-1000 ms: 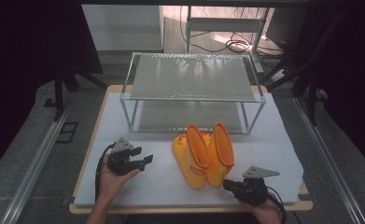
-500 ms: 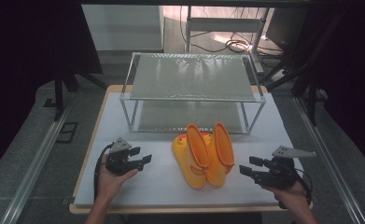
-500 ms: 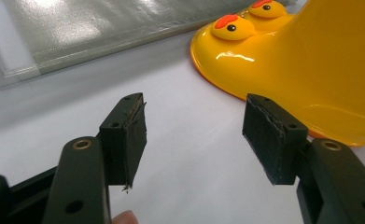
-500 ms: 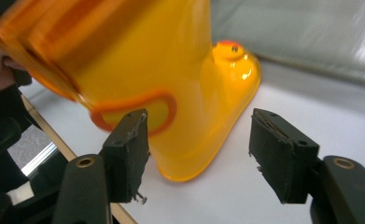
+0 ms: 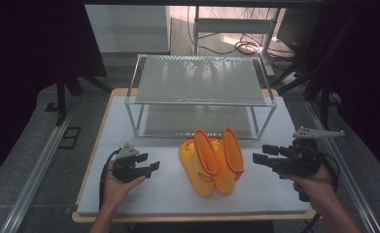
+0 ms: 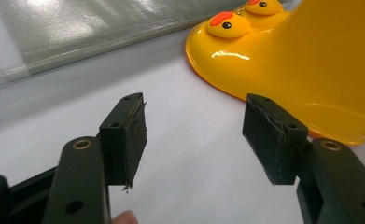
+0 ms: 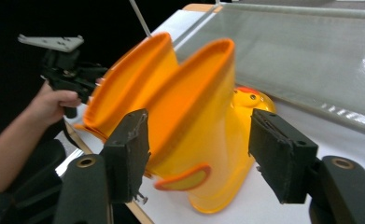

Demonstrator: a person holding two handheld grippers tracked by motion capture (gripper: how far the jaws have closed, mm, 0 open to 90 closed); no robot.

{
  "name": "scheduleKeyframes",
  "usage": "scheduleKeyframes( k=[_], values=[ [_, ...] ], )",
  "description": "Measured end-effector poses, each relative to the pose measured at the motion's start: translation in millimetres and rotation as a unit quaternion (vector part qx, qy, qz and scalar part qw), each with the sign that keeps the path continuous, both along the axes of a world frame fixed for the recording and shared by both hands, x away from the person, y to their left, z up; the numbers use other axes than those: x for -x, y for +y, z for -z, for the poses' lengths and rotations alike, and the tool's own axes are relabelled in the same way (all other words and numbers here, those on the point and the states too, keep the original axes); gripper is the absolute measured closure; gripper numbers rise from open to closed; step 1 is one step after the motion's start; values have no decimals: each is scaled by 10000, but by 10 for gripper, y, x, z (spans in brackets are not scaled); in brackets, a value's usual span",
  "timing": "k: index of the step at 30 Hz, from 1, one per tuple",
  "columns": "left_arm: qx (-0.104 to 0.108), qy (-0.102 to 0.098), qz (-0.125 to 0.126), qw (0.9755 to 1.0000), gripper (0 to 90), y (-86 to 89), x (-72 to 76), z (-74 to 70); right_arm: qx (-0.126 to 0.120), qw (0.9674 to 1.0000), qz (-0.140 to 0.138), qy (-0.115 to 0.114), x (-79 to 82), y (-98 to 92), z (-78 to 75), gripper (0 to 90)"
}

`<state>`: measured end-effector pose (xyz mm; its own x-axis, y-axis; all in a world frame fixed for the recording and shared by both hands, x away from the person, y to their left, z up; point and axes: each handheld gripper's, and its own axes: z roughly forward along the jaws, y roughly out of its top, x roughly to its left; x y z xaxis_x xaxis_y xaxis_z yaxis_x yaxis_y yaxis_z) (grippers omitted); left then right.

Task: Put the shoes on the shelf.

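in the high view a pair of yellow boots point(image 5: 212, 162) stands side by side near the middle of the white counter point(image 5: 144, 194), just in front of a wire shelf point(image 5: 199, 80) that sits farther back. the left gripper point(image 5: 148, 167) rests low at the left, well apart from the boots, its fingers spread and holding nothing. the right gripper point(image 5: 261, 154) hovers at the right, near the boots, pointing at them with fingers apart and empty.

in the left gripper view the open fingers point(image 6: 124, 135) frame bare counter; the boots point(image 6: 301, 70) lie ahead and to the right, their duck-faced toes pointing toward the shelf, not touching either finger.

in the right gripper view the boots point(image 7: 194, 121) stand between and beyond the spread fingers point(image 7: 280, 154), with the tall shafts and orange rims facing the camera, slightly blurred. the left gripper point(image 7: 66, 70) shows beyond them in a hand.

the boots look like glossy moulded rubber: light, flexible, probably slippery on the smooth sides. the shaft rim seems the best place to pinch, since a thin wall fits between the fingers; the shaft may fold under a hard squeeze.
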<state>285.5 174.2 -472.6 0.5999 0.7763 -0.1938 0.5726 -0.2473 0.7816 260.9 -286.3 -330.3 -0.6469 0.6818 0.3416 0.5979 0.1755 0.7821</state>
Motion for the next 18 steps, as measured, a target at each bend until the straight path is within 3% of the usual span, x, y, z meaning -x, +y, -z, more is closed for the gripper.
scheduleKeyframes(
  k=[5, 9, 13, 18],
  values=[
    [-22, 16, 45, 10000, 395, -20, -6, 10, 85, 9997, -182, 169, -24, 184, -208, 428],
    [-10, 13, 51, 10000, 395, -27, -6, 8, 107, 9981, -329, 509, -121, 372, -311, 441],
    [0, 21, 45, 10000, 395, -19, -11, 11, 68, 9954, -416, 856, -265, 548, -313, 446],
    [25, 29, 18, 10000, 395, -3, -18, 18, 195, 9919, -417, 1180, -425, 711, -233, 437]
  ],
)
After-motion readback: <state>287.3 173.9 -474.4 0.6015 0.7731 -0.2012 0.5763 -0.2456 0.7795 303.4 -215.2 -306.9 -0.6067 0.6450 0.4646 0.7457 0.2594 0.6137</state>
